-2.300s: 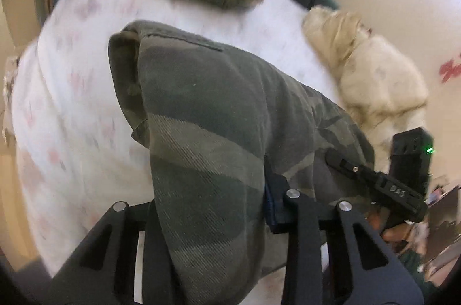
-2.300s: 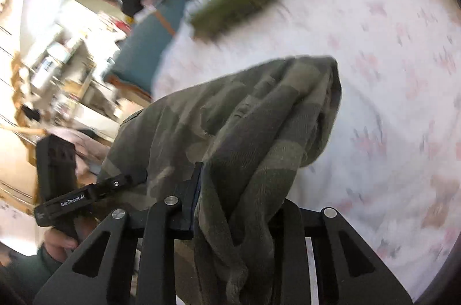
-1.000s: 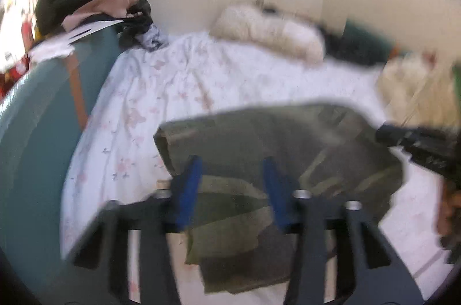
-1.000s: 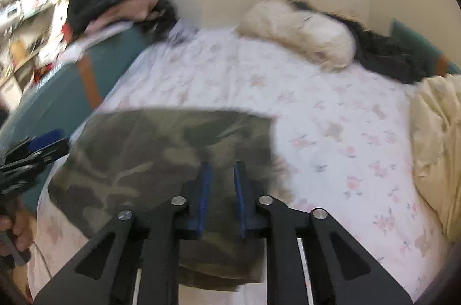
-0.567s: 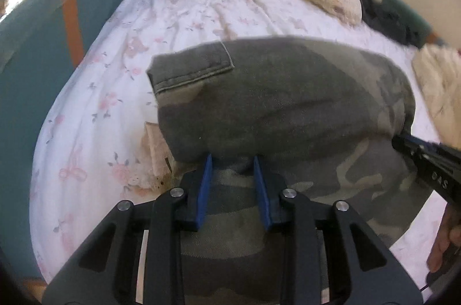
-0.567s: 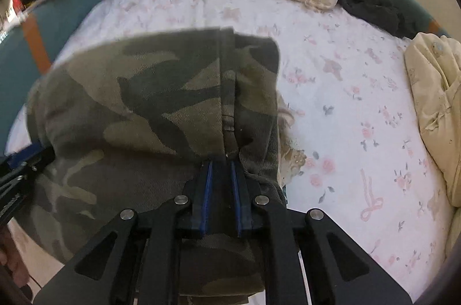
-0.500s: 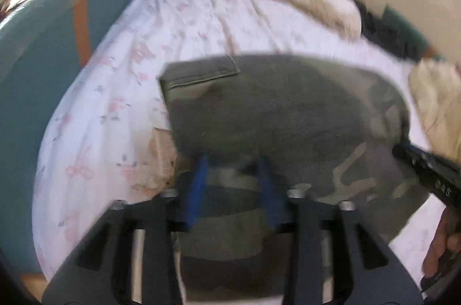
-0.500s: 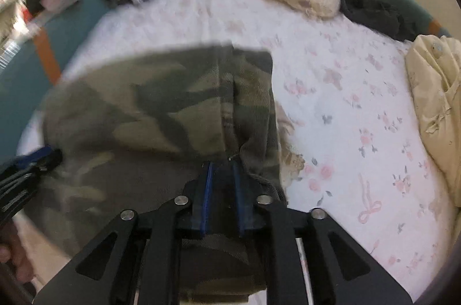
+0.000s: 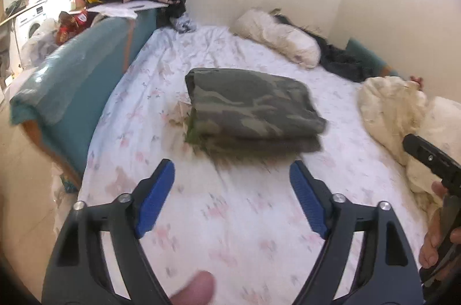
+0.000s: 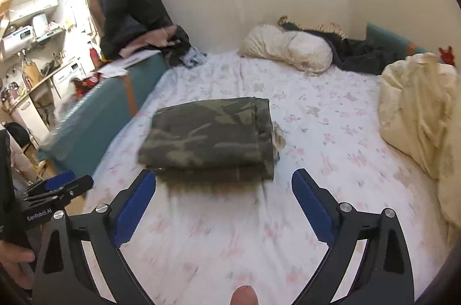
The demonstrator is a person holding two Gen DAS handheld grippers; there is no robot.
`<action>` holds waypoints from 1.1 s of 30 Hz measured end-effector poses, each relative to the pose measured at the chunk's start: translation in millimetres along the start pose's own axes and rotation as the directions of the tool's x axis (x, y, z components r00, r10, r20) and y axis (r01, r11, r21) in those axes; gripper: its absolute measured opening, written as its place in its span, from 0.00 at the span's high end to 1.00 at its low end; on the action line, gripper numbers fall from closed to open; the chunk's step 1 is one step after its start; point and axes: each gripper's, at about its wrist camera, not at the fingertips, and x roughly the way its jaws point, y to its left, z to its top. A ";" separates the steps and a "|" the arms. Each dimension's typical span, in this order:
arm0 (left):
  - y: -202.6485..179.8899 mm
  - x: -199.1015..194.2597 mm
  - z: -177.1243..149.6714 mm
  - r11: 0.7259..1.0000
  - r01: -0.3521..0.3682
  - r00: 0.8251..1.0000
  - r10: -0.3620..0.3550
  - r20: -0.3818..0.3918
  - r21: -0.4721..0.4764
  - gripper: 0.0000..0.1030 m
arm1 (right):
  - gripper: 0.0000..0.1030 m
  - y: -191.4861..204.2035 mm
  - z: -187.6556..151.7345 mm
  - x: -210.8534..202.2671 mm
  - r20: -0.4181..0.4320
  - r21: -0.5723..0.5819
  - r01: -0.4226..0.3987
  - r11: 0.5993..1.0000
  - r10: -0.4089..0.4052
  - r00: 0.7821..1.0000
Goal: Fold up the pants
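Left wrist view: the left tongs (image 9: pixel 232 169) hang above a bed (image 9: pixel 236 218), spread wide and holding nothing, their blue pads (image 9: pixel 155 198) well apart. Ahead of them, near the middle of the flower-print sheet, lie the camouflage pants (image 9: pixel 250 109), folded into a thick rectangular stack of layers. The near edge of the stack is smeared by motion blur, so the number of layers cannot be counted. A scrap of pale cloth peeks from under the stack's left side; what it is cannot be made out. At the right edge of this view, the right tongs appear only in part, cut off by the lens rim, gripped by a hand.

Right wrist view: the right tongs (image 10: pixel 223 184) are likewise spread wide and empty, with the pants (image 10: pixel 210 137) just beyond the fingertips and not touched. The left tongs show at the lower left, partly cut off. A white pillow (image 10: pixel 288 48) sits at the head of the bed beside dark, indistinct clothing. A cream duvet (image 10: pixel 417 109) is bunched along the right side, running out of frame. A teal sofa arm (image 10: pixel 98 114) borders the left side, blurred.
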 end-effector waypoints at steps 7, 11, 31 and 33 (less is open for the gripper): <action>-32.7 -111.7 -51.2 0.997 -0.004 0.993 -0.005 0.114 0.080 0.01 | 0.00 36.5 -50.4 -116.1 0.086 -0.003 0.033 0.999 -0.033 0.996; -38.6 -164.0 -85.7 0.996 0.008 0.989 -0.021 0.143 0.093 0.01 | 0.00 52.8 -88.2 -160.9 0.108 -0.045 0.055 0.997 -0.050 0.993; -26.3 -204.0 -204.4 0.986 -0.112 0.974 0.083 0.211 0.125 0.01 | 0.00 50.0 -237.3 -200.5 0.089 0.052 0.087 0.995 -0.092 0.992; -28.1 -200.0 -204.1 0.985 -0.106 0.978 0.079 0.193 0.134 0.01 | 0.00 47.9 -239.8 -193.9 0.088 0.070 0.094 0.993 -0.100 0.991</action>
